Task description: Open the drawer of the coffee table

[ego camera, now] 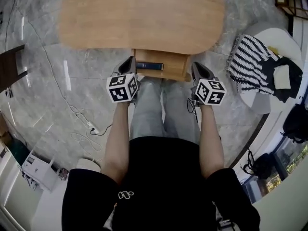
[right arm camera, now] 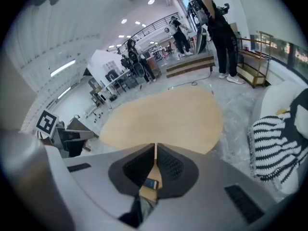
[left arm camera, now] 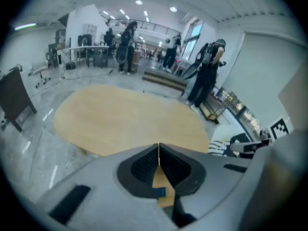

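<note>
The coffee table [ego camera: 139, 13] has a pale wooden oval top. Under its near edge the wooden drawer [ego camera: 163, 73] stands pulled out, with a dark blue flat thing [ego camera: 149, 66] lying in it. My left gripper [ego camera: 128, 64] hangs shut at the drawer's left corner, above it and holding nothing. At the drawer's right corner my right gripper [ego camera: 198, 70] is also shut and empty. In the left gripper view the gripper [left arm camera: 159, 146] shows its pads pressed together, with the drawer [left arm camera: 166, 196] seen below them. The right gripper [right arm camera: 155, 146] looks the same in its own view, over the drawer [right arm camera: 147, 193].
The person's grey-trousered legs [ego camera: 161, 112] sit between the grippers, in front of the drawer. A striped black-and-white cloth [ego camera: 250, 64] lies on a white round seat [ego camera: 284, 40] at right. A cable with a power strip [ego camera: 91, 127] runs over the marble floor at left. People [left arm camera: 207, 76] stand beyond the table.
</note>
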The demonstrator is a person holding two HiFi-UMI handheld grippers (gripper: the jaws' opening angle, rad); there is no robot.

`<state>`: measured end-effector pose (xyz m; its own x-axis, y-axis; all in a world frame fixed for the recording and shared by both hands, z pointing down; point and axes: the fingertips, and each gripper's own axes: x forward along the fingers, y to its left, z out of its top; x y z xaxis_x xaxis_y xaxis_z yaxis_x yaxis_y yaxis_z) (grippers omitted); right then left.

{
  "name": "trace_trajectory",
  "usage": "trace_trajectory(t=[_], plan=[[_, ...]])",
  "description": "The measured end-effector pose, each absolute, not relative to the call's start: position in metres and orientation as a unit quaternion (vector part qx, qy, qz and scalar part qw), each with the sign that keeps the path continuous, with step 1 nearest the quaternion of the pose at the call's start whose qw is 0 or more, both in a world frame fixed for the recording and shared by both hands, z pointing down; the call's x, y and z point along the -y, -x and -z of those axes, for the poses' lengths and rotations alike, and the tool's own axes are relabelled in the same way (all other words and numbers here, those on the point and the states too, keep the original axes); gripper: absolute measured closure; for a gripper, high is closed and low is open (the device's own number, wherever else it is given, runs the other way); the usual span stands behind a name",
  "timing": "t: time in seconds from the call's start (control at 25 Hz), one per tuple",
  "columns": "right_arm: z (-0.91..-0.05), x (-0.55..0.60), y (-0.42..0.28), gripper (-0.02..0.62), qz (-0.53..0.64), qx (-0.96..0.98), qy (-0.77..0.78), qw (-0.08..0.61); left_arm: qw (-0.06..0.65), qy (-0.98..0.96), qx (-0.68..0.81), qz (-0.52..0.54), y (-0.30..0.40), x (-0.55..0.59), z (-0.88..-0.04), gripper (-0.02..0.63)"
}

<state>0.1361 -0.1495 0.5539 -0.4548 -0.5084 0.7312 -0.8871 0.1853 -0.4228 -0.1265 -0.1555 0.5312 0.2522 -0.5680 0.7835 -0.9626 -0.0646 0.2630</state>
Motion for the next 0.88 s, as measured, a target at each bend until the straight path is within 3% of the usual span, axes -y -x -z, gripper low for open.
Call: trace_trajectory(t=[0.44, 0.88], plan=[[-0.392, 0.218, -0.144, 0.578, -0.356, 0.775, -0.519, 0.059, 0.347, -0.752, 0.56, -0.022, 0.072, 0.231, -0.344, 0.596], [-0.204, 0.266, -0.136, 0.579, -0.214, 0.825, -0.52, -0.049, 0.235, -0.804, 0.54, 0.083, 0.054, 0.259, -0.173, 0.597]])
